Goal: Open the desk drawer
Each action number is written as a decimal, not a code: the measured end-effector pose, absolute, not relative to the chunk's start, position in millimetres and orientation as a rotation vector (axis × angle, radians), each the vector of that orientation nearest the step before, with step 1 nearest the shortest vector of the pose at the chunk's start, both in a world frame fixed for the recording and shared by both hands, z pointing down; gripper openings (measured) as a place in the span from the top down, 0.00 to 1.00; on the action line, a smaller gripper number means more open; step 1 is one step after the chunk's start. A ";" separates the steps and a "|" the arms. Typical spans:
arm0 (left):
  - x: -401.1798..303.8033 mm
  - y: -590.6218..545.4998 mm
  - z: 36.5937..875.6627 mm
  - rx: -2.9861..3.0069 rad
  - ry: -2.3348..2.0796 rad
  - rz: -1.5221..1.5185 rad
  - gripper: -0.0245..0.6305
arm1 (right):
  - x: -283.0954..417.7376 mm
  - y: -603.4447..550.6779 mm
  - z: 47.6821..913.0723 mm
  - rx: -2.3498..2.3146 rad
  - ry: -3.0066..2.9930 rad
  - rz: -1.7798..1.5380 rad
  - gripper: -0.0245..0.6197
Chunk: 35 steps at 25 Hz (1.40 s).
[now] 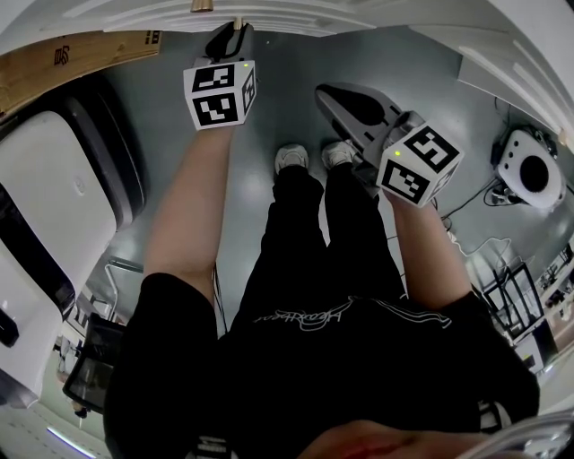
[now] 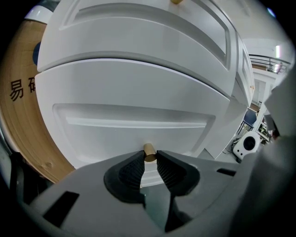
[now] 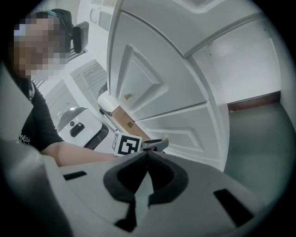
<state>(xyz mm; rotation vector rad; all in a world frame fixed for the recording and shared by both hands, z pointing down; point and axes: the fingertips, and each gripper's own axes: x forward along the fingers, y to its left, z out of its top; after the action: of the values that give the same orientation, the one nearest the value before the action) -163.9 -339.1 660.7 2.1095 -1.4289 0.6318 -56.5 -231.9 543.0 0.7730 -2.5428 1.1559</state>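
The white drawer front (image 2: pixel 134 125) fills the left gripper view, with a small tan knob (image 2: pixel 149 149) at its middle. My left gripper (image 2: pixel 150 157) has that knob between its black pads, which press on it from both sides. In the head view the left gripper (image 1: pixel 237 27) reaches the white desk at the top edge. The right gripper (image 1: pixel 325 91) hangs over the floor to the right of it, away from the desk. In its own view the right gripper (image 3: pixel 147 155) is shut with nothing in it, and the left gripper's marker cube (image 3: pixel 126 144) shows by the drawer.
A second knob (image 2: pixel 176 1) sits on the drawer above. A brown cardboard box (image 1: pixel 72 63) leans left of the desk, and a white appliance (image 1: pixel 45 206) stands further left. My shoes (image 1: pixel 291 159) are on the grey floor. A round white device (image 1: pixel 531 170) with cables lies at the right.
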 end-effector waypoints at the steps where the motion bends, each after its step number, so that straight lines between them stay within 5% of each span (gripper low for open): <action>1: -164.2 -338.4 660.7 2.109 -1.428 0.631 0.83 | -56.6 -230.3 543.0 0.773 -2.542 1.158 0.95; 35: -177.7 -239.7 663.3 1.978 -1.439 0.614 0.83 | -35.5 -123.5 546.2 0.689 -2.473 1.273 0.95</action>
<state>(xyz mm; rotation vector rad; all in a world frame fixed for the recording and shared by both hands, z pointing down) -177.7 -239.7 663.3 1.9776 -1.4393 0.6145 -35.5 -123.5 546.2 0.6888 -2.4733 1.2734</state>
